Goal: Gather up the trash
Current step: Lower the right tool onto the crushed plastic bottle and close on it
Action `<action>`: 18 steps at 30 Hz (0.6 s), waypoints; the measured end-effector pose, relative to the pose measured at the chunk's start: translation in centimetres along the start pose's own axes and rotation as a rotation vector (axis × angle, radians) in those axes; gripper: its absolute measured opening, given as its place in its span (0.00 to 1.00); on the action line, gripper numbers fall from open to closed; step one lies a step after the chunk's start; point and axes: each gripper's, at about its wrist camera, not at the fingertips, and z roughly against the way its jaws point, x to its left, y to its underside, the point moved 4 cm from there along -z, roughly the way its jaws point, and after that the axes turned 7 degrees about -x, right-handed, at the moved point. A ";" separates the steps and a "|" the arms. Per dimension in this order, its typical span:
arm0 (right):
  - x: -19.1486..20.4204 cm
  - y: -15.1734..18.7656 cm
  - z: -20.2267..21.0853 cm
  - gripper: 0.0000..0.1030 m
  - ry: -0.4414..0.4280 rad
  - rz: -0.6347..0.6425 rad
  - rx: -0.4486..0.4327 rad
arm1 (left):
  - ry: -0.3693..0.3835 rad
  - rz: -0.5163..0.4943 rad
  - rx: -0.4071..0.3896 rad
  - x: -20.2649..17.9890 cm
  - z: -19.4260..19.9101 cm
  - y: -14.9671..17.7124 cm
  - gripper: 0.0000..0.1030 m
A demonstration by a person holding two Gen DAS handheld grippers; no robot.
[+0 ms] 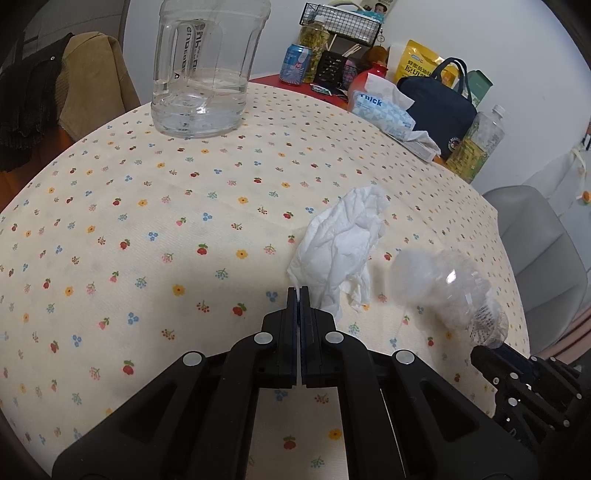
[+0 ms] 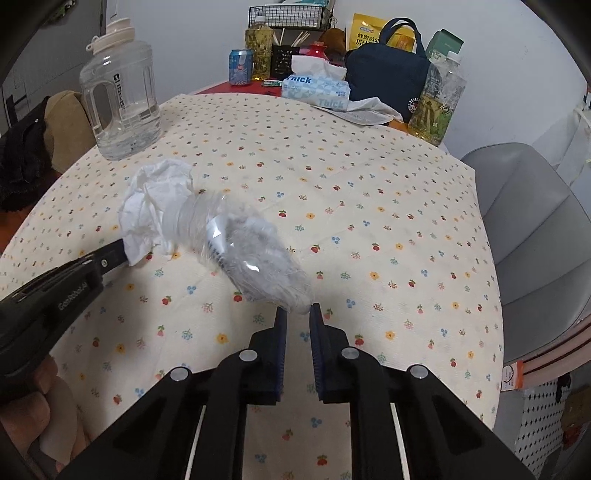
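The left gripper, jaws fully closed, pinches the tissue by its near corner, ready to lift. At its 3 o'clock, the right gripper, narrowly parted, clamps the crushed bottle's end; the bottle is blurred, its cap unseen.

From my left wrist, the big water jug loses its cap and shoulders to the top edge. The clear plastic bottle is smeared with blur, and its neck end disappears behind my right gripper, whose fingertips I cannot see there. From my right wrist, the crumpled tissue is partly hidden behind that blurred bottle, and it covers the tips of my left gripper. The wire basket is cropped at the top; small print on the yellow bag is unreadable.
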 end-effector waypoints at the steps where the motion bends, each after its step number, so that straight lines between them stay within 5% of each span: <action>1: 0.0 0.1 0.4 0.12 -0.003 -0.001 -0.004 | 0.002 -0.001 -0.001 -0.1 0.1 0.0 0.02; 18: -3.7 3.0 6.3 0.10 0.014 -0.095 -0.072 | 0.050 -0.076 -0.046 -4.2 4.2 1.2 0.02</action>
